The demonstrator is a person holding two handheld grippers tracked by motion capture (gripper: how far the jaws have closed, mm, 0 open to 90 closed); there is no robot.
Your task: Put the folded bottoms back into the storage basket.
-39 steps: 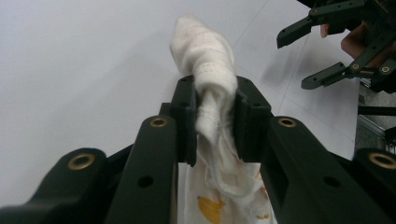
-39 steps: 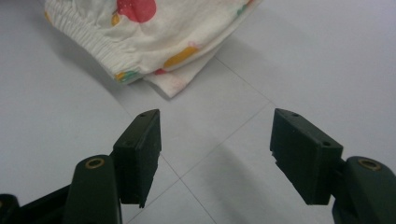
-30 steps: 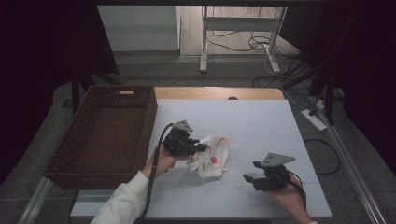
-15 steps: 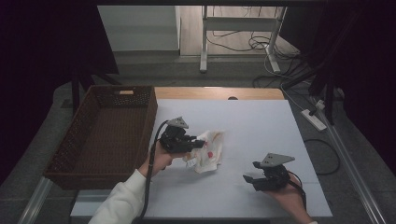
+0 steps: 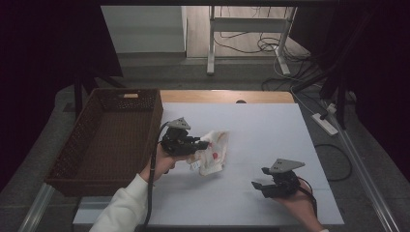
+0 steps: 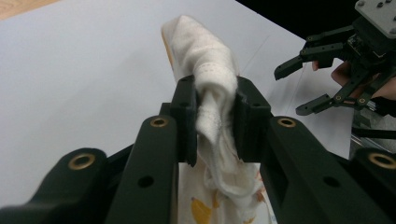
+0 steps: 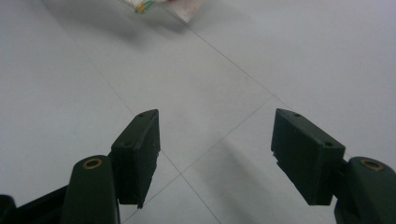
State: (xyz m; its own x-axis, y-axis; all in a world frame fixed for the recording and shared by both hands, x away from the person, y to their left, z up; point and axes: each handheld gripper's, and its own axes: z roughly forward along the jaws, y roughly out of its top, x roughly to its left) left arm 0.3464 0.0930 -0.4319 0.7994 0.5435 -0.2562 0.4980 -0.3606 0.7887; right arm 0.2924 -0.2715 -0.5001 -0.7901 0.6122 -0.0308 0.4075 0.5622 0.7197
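My left gripper [image 5: 199, 144] pinches a bunched fold of soft white cloth [image 5: 212, 151], its black jaws closed tight on the fabric. The cloth is crumpled and limp, with a stitched hem and small red and yellow printed marks too blurred to identify. It lies on the pale, smooth tabletop [image 5: 270, 130] near the middle, just right of a brown woven basket [image 5: 109, 140]. Its long axis runs from the gripper away toward the far right. Part of the cloth is hidden behind my jaws. My right gripper [image 5: 259, 186] rests low over the tabletop, well apart, jaws spread wide and holding nothing.
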